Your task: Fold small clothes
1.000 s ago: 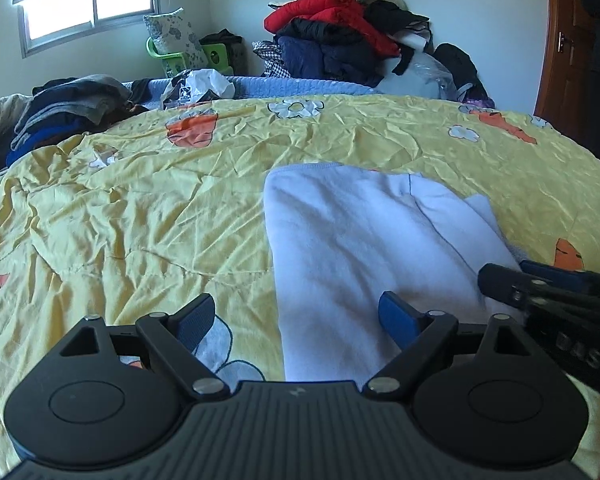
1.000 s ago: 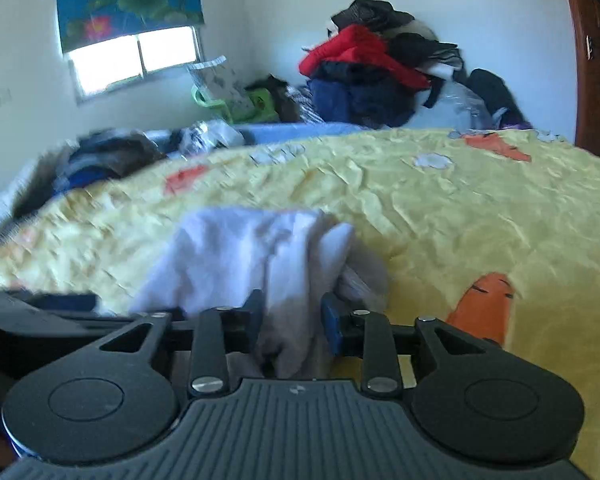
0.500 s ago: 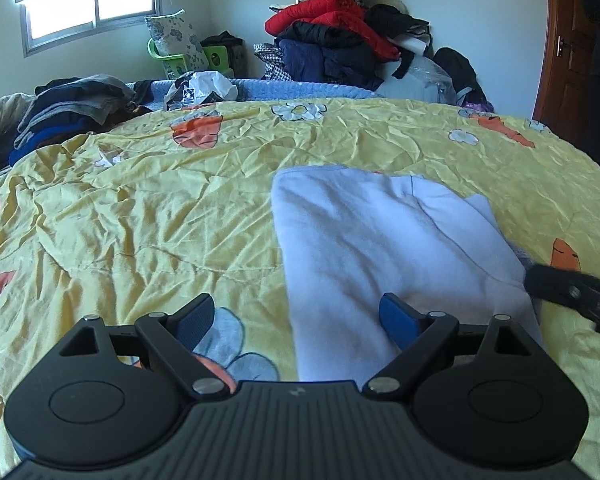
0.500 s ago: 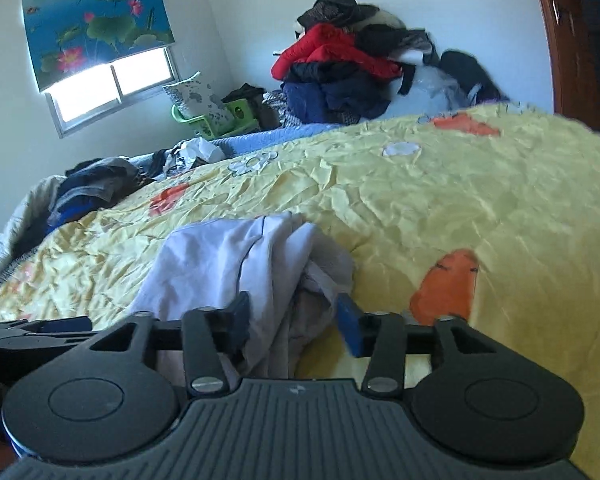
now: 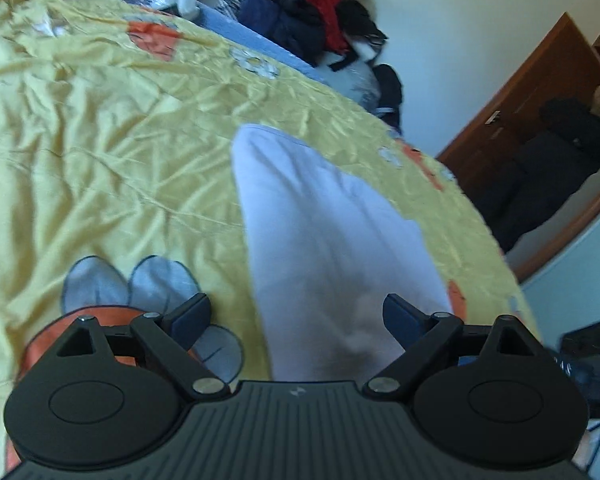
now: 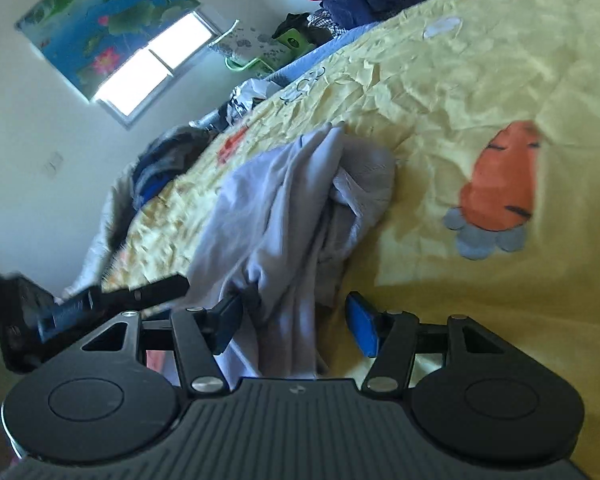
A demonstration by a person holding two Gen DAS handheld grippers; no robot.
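Pale lilac-white soft cotton garment (image 5: 332, 240): lies on the bed, on the crumpled yellow bedspread printed with orange carrots and grey-blue flowers (image 5: 112, 168), its smooth folded panel running away from the left tool (image 5: 297, 314). Left tool: jaws wide and opening further, blue pads apart on either side of the garment's near end, neither seen pressing on it; a second ago the view was level with the window ahead, now it is rolled, the bed slopes across the frame and the brown wooden door (image 5: 516, 120) stands at the right. Right tool (image 6: 296, 320): a second ago its pads pinched the bunched cloth; now the jaws are opening, the right blue pad stands clear of the fabric, the left pad lies against or just beside it (contact uncertain), and the loose folds (image 6: 300, 208) lie between them without being gripped. That view too has rolled, the window now tilted. Left view only: the flat, tidy side of the garment, the door, a person in dark clothing (image 5: 560, 152) beside it. Right view only: the rumpled, gathered side of the garment, the lotus-print roller blind over the bright window (image 6: 108, 32), the left tool's black fingers at lower left.
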